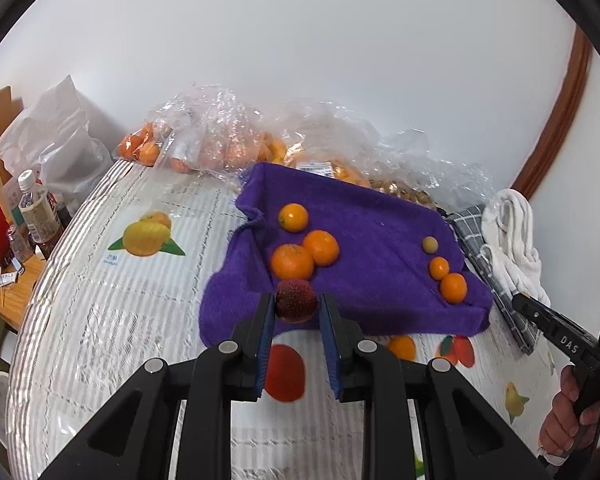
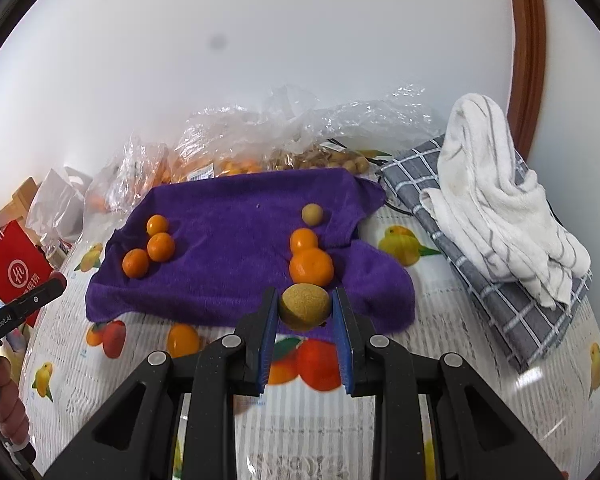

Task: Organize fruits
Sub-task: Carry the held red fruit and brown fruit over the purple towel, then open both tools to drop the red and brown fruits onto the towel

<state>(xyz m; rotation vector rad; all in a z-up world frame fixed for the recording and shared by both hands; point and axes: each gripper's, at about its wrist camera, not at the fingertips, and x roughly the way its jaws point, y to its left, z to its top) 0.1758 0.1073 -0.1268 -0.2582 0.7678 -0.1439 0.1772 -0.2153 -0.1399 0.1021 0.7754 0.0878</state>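
Left gripper (image 1: 296, 306) clamps a dark red fruit (image 1: 295, 301) at the near edge of the purple towel (image 1: 372, 216), by the left orange cluster (image 1: 306, 252). Right gripper (image 2: 305, 309) clamps a yellow-green fruit (image 2: 305, 306) just near of the right row (image 2: 310, 266), likely to extend each group. Both fruits sit on the table's cloth-covered area.

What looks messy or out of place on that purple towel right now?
The purple towel is rumpled, its near-left edge bunched rather than flat. One loose orange lies off it on the tablecloth, apart from both fruit groups. Nothing looks spilled or damaged.
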